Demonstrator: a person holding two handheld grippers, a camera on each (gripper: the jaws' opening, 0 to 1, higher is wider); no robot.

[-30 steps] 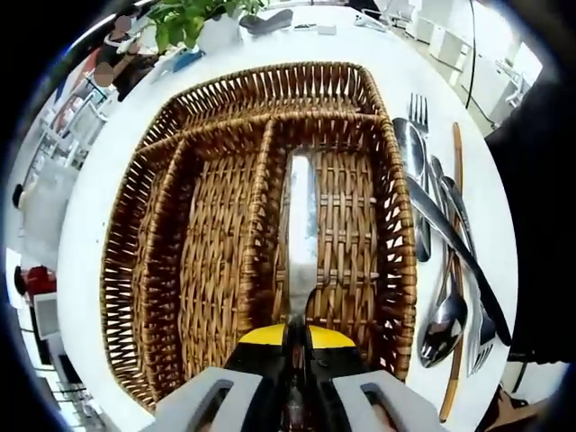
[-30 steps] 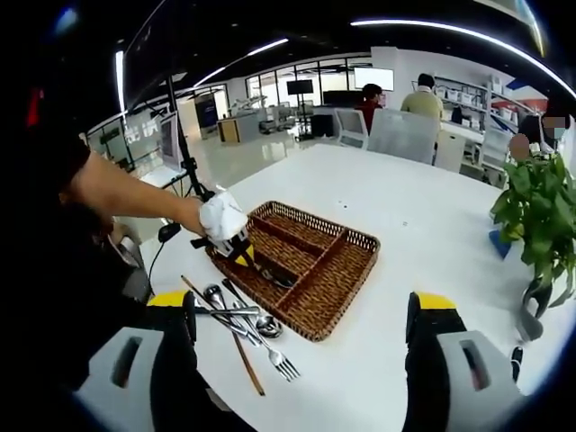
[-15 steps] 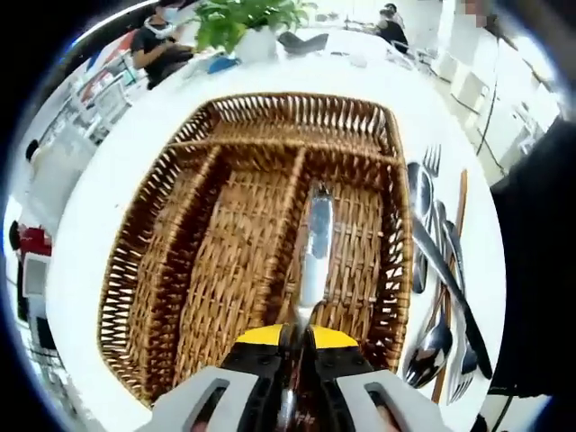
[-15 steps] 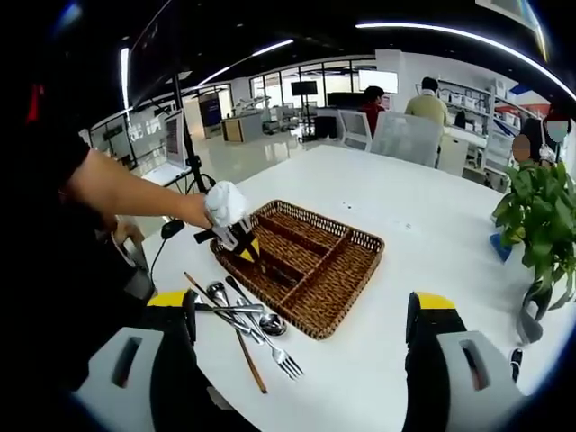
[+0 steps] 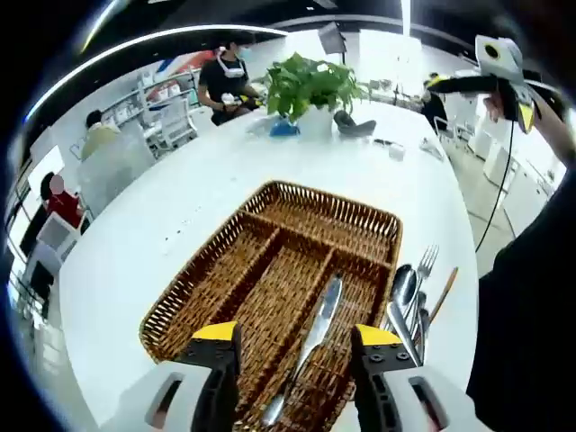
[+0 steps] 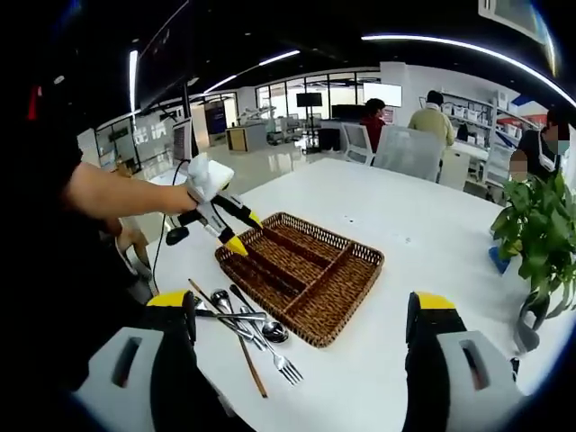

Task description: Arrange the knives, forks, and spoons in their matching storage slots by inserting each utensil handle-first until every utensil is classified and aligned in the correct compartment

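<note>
My left gripper stands open above the near end of the wicker basket. A silver knife lies loose in the basket's right long compartment, between the two jaws and touching neither. Beside the basket on the right lie loose utensils: a fork, spoons and a wooden stick. In the right gripper view, the left gripper hovers over the left end of the basket, held by a person's hand. My right gripper is wide open and holds nothing, well back from the pile of utensils.
The basket sits on a large white table. A potted plant stands at the far end, also the plant at the right. Small items lie near the pot. Several people sit at desks beyond. The right gripper hangs high at the right.
My left gripper has opened and let go of the knife, which now lies in the right compartment. The left gripper has lifted up and back. The right gripper stays put.
</note>
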